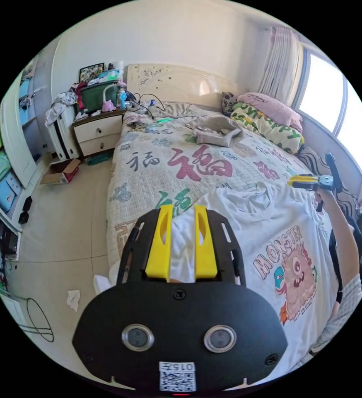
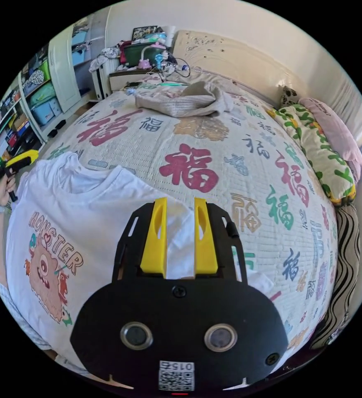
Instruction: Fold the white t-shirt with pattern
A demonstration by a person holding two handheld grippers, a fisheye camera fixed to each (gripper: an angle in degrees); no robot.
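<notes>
Soft, wrinkled white t-shirt point(image 1: 272, 232); both grippers' yellow fingers seemingly pinch its sleeves

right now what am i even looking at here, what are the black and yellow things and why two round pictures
Each round picture comes from a fisheye camera riding on a handheld tool. A person holds one in each hand; no robot arm is involved. The black body with two yellow jaws at the bottom of the left gripper view is the left gripper; in the right gripper view it is the right gripper. Each also appears small at the edge of the other's picture.

A white t-shirt with a monster print lies spread face up on a bed with a patterned quilt. A grey garment lies near the headboard, pillows along one side. White cloth shows between each pair of jaws, though whether they pinch it is unclear.
</notes>
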